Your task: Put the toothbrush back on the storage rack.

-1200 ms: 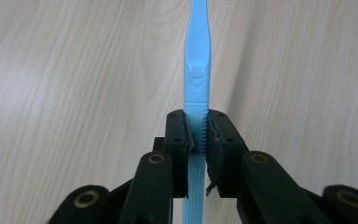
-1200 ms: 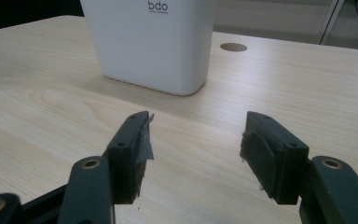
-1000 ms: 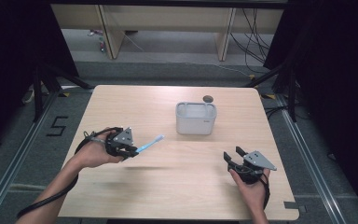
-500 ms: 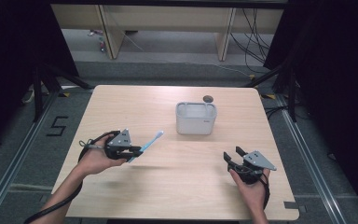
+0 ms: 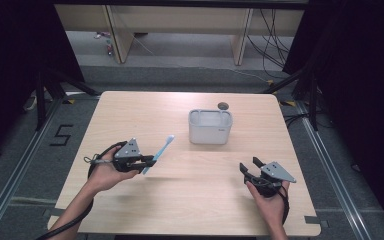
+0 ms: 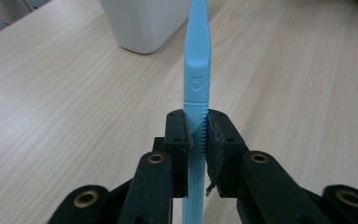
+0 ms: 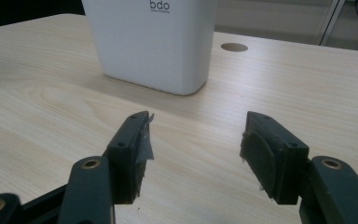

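I read a "5" marking on the grey floor left of the light wood table. My left gripper is clamped on the ribbed handle of a light blue toothbrush, embossed with a small crest, its head angled toward the white container lettered "bdo". My right gripper holds nothing, jaws spread wide, near the table's front right.

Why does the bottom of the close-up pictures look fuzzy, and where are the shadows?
In the left gripper view, the black fingers nearest the camera are soft, while the blue toothbrush is sharper. In the right gripper view, the white bin casts a soft shadow on the table. In the high view, the surroundings are dark.
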